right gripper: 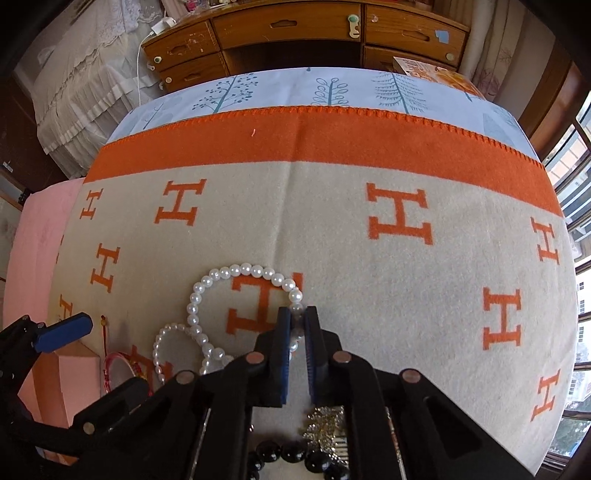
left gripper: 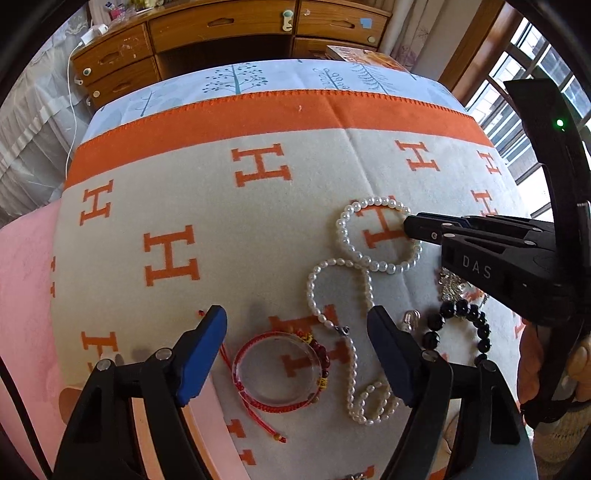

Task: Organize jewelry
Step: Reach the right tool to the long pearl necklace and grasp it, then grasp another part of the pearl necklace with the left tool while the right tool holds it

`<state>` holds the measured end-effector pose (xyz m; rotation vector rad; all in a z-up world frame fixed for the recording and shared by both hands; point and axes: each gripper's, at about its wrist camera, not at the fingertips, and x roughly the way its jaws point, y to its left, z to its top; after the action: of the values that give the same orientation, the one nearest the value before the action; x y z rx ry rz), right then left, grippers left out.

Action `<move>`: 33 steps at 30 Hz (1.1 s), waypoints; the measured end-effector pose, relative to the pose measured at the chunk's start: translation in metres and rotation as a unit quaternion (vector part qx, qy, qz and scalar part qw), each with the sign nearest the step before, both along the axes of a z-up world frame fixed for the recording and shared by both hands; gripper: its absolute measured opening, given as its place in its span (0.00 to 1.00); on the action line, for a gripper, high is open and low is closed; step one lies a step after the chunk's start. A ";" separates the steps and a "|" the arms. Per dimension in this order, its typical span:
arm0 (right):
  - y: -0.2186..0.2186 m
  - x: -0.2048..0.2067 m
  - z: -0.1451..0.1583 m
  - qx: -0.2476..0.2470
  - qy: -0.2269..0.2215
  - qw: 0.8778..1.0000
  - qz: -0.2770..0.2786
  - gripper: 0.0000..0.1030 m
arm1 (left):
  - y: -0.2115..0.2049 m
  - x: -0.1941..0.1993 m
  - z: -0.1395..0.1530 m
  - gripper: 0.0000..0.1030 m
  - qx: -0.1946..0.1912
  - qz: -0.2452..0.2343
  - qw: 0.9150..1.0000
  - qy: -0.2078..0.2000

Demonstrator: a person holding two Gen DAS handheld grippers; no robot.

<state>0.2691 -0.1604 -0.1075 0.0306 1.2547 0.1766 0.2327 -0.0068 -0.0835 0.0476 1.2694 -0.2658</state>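
A large-pearl bracelet (right gripper: 240, 271) lies on the beige blanket with orange H marks (right gripper: 369, 277). My right gripper (right gripper: 298, 319) is shut on its right side, a pearl pinched between the pads. The left wrist view shows the same grip, with the right gripper (left gripper: 408, 225) on the pearl bracelet (left gripper: 343, 229). My left gripper (left gripper: 297, 321) stands open, pointing steeply down over a clear bangle (left gripper: 277, 369) ringed by a red cord bracelet (left gripper: 255, 413); its blue pads (left gripper: 201, 354) touch neither. A small-pearl necklace (left gripper: 349, 354) snakes between the two.
A black bead bracelet (left gripper: 461, 325), a silver sparkly piece (left gripper: 450, 286) and a clear bead (left gripper: 412, 317) lie under the right gripper. A pink box (right gripper: 74, 369) sits at the blanket's left edge. A wooden desk with drawers (left gripper: 221, 33) stands beyond the bed, windows at right.
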 end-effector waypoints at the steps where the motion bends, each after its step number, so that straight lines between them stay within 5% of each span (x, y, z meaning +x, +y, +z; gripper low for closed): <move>1: -0.003 -0.004 0.001 0.006 0.000 1.000 -0.003 0.07 | -0.003 -0.004 0.002 0.74 -0.001 -0.007 1.000 -0.001; 5: -0.013 -0.016 0.013 0.042 -0.014 0.999 -0.012 0.07 | -0.017 -0.030 0.008 0.74 0.003 -0.048 0.999 -0.004; 10: -0.020 -0.031 0.040 0.082 -0.041 0.996 -0.010 0.07 | -0.028 -0.060 -0.002 0.51 0.015 -0.080 0.996 0.027; 18: -0.015 -0.050 0.059 0.099 -0.062 0.993 0.011 0.07 | -0.016 -0.065 -0.017 0.40 -0.020 -0.025 0.995 0.096; 33: -0.026 -0.064 0.056 0.108 -0.059 0.992 0.017 0.07 | -0.020 -0.056 -0.026 0.28 0.013 0.017 0.996 0.083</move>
<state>0.2052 -0.1862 -0.0519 0.1840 1.1141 0.3386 0.1767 -0.0273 -0.1097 0.0262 1.4370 -0.2278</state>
